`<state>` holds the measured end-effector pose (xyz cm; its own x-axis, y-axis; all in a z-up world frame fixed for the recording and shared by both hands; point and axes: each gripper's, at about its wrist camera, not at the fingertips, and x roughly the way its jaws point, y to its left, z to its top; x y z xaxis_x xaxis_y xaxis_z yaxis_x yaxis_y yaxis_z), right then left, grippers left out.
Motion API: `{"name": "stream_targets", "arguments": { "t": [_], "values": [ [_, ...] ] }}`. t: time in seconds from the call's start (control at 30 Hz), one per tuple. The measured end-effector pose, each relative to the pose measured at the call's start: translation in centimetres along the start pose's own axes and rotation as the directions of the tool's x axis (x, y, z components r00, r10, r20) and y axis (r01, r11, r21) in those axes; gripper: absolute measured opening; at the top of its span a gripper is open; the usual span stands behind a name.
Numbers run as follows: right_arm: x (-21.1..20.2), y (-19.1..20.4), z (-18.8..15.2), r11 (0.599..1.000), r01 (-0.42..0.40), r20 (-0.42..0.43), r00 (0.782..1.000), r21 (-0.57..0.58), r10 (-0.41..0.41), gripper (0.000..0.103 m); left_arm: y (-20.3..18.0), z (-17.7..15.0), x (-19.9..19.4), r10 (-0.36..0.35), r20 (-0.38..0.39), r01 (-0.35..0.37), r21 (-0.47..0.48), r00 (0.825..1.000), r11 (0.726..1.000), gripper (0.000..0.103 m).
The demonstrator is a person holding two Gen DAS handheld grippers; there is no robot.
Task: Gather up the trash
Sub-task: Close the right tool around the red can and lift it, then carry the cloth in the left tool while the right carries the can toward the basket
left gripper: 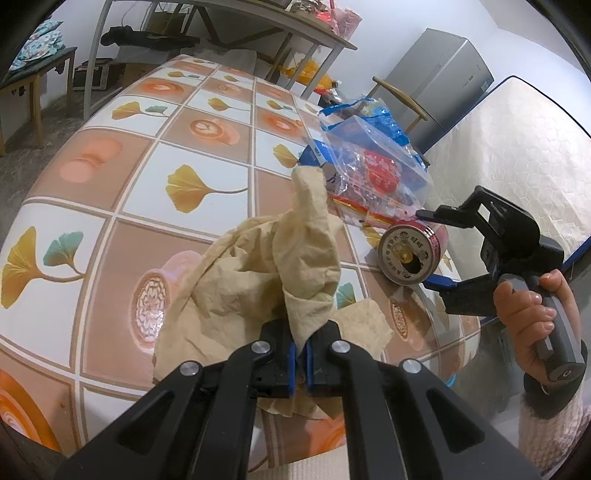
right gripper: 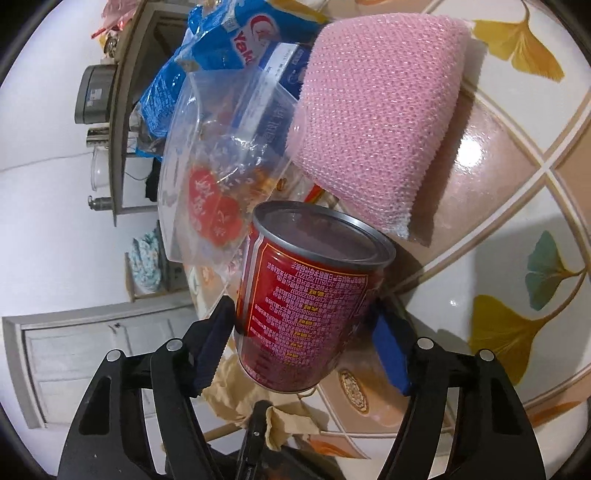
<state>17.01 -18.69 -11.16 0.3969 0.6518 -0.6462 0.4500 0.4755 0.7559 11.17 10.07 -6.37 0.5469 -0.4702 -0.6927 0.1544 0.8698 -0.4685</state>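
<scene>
My left gripper (left gripper: 301,343) is shut on a crumpled beige paper napkin (left gripper: 266,273) that rises from the tiled tabletop (left gripper: 155,177). A red drink can (left gripper: 408,254) lies on its side near the table's right edge, its opened end facing the left wrist camera. A hand holds my right gripper (left gripper: 424,251) around it, one finger above and one below. In the right wrist view the red can (right gripper: 306,306) fills my right gripper (right gripper: 303,314), and both pads touch its sides. The napkin (right gripper: 280,421) shows below the can.
A clear plastic bag (left gripper: 373,170) of red and blue wrappers lies just beyond the can. A pink knitted pad (right gripper: 376,122) sits beside it. A white mattress (left gripper: 517,147) stands right of the table, a grey cabinet (left gripper: 439,74) behind, another table (left gripper: 258,22) further back.
</scene>
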Motion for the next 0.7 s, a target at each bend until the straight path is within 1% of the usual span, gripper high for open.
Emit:
{"name": "stream_targets", "arguments": {
  "t": [0.2,0.43,0.7],
  "values": [
    [-1.1,-1.4,-0.6,0.998,-0.058,-0.039,0.998,0.006,0.058,0.067,0.0,0.1,-0.3,0.008,0.007,-0.008,-0.001,1.000,1.000,0.003],
    [-3.0,-2.8,-2.1,0.995,-0.100,-0.067,0.993,-0.020,0.099,0.065,-0.6,0.1,-0.9,0.021,0.023,-0.021,0.012,1.000,1.000,0.003],
    [-5.3,-3.9,-3.8,0.982,-0.186,-0.100,0.978,-0.041,0.182,0.065,-2.8,0.6,-1.9,0.005,0.040,-0.006,0.033,0.999,0.999,0.003]
  ]
}}
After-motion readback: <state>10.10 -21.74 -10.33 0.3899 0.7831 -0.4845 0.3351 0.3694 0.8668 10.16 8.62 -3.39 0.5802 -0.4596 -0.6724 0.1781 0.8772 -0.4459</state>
